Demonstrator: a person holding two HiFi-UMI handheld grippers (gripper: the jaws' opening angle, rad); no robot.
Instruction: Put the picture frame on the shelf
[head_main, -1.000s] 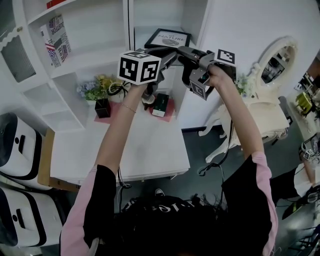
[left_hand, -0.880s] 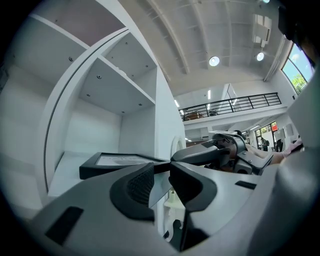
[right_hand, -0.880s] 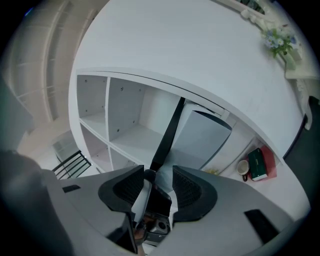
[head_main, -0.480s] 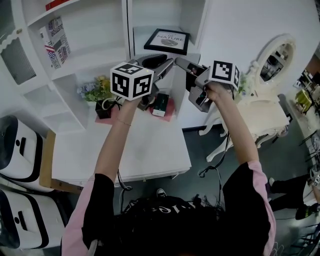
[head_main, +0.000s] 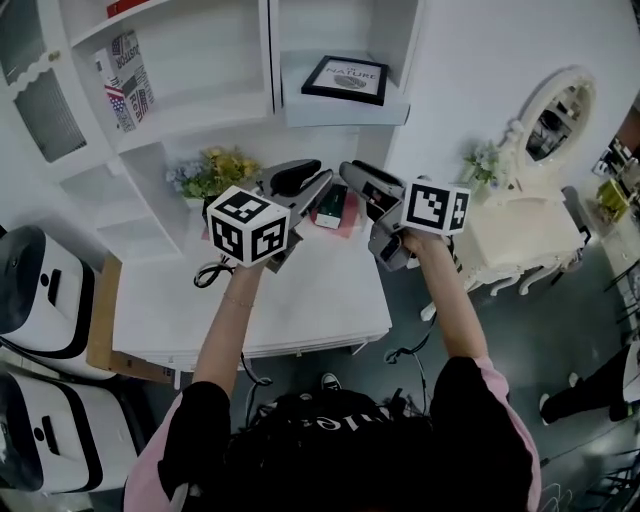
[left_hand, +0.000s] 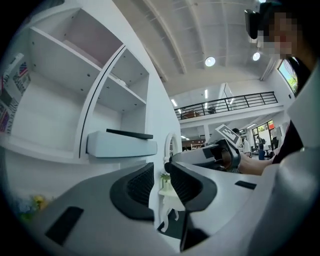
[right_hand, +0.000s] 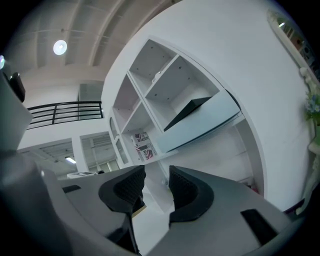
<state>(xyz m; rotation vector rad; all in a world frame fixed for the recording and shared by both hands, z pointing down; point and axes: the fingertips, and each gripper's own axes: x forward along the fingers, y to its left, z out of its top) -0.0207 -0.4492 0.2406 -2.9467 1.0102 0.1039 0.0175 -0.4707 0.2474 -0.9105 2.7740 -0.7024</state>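
White shelf (head_main: 190, 95) fills the back. We see left gripper (left_hand: 160, 172) above the table (head_main: 310, 300), jaws slightly apart, empty. Frame (head_main: 346, 79) sits on the shelf's ledge. Right gripper (right_hand: 157, 180): jaws slightly apart, empty. 2 grippers side by side, apart from frame.

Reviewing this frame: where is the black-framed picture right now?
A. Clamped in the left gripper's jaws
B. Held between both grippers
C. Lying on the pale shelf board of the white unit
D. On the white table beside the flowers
C: the black-framed picture lies on the pale shelf board, while the left gripper and right gripper hang below it, jaws apart and empty.
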